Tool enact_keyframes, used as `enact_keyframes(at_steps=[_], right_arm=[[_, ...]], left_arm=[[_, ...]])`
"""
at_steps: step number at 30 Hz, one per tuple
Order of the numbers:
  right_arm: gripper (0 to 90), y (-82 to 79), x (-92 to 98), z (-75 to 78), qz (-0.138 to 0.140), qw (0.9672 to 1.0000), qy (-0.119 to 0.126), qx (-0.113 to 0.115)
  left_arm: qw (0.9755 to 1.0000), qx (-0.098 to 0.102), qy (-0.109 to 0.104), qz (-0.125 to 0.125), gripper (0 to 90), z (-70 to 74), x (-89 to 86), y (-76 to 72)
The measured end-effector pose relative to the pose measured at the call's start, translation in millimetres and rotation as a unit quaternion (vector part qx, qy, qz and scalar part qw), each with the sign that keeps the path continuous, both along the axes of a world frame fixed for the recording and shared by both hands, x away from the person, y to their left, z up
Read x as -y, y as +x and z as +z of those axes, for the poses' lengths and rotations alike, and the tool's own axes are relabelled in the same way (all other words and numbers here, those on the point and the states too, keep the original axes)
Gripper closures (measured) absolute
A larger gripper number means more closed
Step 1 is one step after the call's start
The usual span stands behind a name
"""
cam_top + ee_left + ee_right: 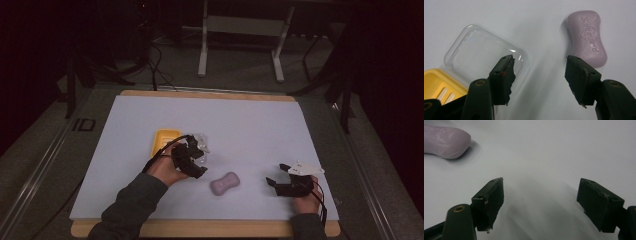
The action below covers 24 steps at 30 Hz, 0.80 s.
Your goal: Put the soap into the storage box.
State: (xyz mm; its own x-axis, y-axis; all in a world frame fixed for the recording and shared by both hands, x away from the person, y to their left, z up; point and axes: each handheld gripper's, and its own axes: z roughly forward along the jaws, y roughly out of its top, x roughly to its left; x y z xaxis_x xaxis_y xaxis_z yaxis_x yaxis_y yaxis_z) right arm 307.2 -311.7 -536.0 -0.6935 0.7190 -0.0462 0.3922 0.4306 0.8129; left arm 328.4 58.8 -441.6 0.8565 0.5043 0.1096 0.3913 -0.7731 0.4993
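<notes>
A purple soap bar [225, 183] lies flat on the white mat, between my two grippers. In the left gripper view the soap bar [587, 37] shows embossed lettering and lies just beyond the right jaw. A yellow soap dish [162, 140] sits left of centre, with its clear plastic lid [201, 142] lying on the mat beside it. My left gripper [197, 162] hovers over the lid's near edge, open, with nothing between its jaws. In its own view the left gripper [539, 60] frames bare mat, with the clear lid [481, 52] and yellow dish [436, 85] at left. My right gripper [276, 175] rests open at the right, apart from the soap. The right gripper [540, 187] holds nothing, and the soap bar [445, 141] lies at upper left.
The white mat [250, 125] covers a wooden table whose front edge [200, 229] runs along the bottom. Beyond the table, white frame legs [202, 50] and cables stand on the dark floor.
</notes>
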Motion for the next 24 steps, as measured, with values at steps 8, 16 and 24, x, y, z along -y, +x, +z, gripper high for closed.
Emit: enact_keyframes(at_steps=[8,16,24], right_arm=[[21.6,-0.1,-0.2,-0.1,0.0,1.0,0.0,0.001],[21.6,0.3,0.7,0.0,0.001,1.0,0.003,0.001],[20.9,0.5,0.7,0.0,0.001,1.0,0.002,0.0]], left_arm=[[1.0,-0.005,0.005,-0.004,40.9,1.3,6.7,0.1],[0.9999,-0.008,0.009,-0.01,40.8,2.5,13.6,-0.1],[0.9997,-0.015,0.014,-0.012,40.7,2.2,20.1,0.8]])
